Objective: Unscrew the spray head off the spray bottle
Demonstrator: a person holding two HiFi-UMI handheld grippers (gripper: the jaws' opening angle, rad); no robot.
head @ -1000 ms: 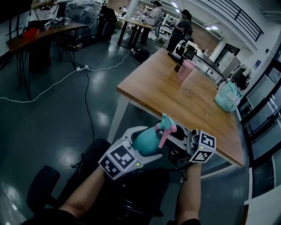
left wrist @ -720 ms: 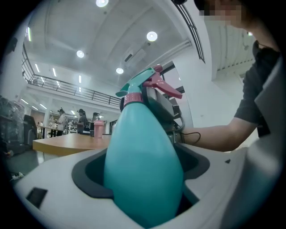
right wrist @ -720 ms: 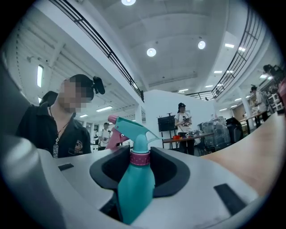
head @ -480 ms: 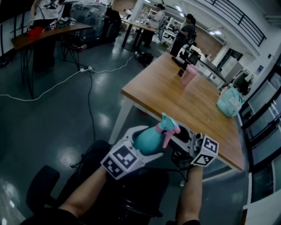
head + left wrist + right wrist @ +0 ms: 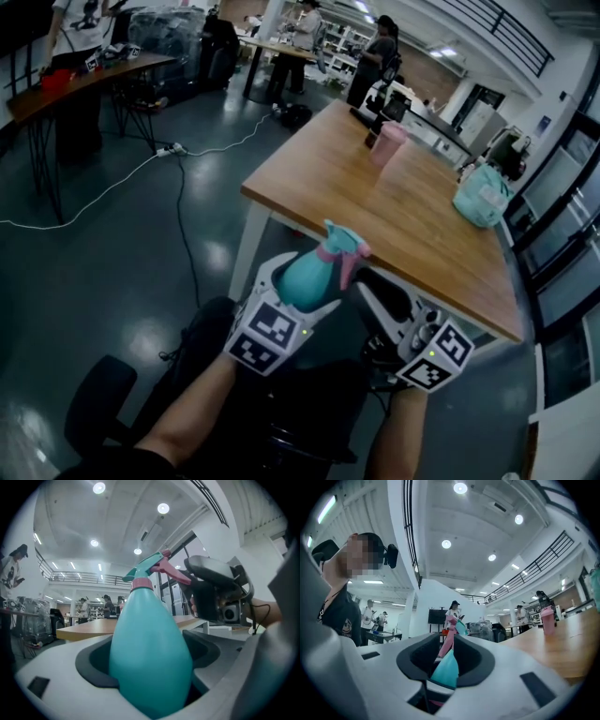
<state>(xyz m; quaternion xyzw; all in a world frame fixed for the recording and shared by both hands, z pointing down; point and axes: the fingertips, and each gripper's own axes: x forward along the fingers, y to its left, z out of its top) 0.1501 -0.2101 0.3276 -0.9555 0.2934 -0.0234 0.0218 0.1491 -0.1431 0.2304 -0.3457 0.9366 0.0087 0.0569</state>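
A teal spray bottle [image 5: 302, 275] with a pink collar and trigger stands upright in my left gripper [image 5: 298, 281], which is shut on its body. Its spray head [image 5: 341, 247] sits on top. In the left gripper view the bottle [image 5: 149, 653] fills the jaws of the left gripper [image 5: 150, 677], the spray head [image 5: 151, 570] above. My right gripper [image 5: 371, 294] hovers to the right of the bottle, clear of it; its jaws have just been closing with nothing between them. In the right gripper view the bottle [image 5: 446, 667] shows beyond the right gripper [image 5: 445, 663].
A wooden table [image 5: 394, 211] stretches ahead, with a pink cup [image 5: 386, 142] and a teal bag [image 5: 481, 202] on it. A black chair [image 5: 98, 398] is under me. A cable [image 5: 178, 155] crosses the dark floor at left. People stand at far desks.
The right gripper has drawn back from the spray head, down and to the right. The left gripper with the bottle has shifted a little up and left.
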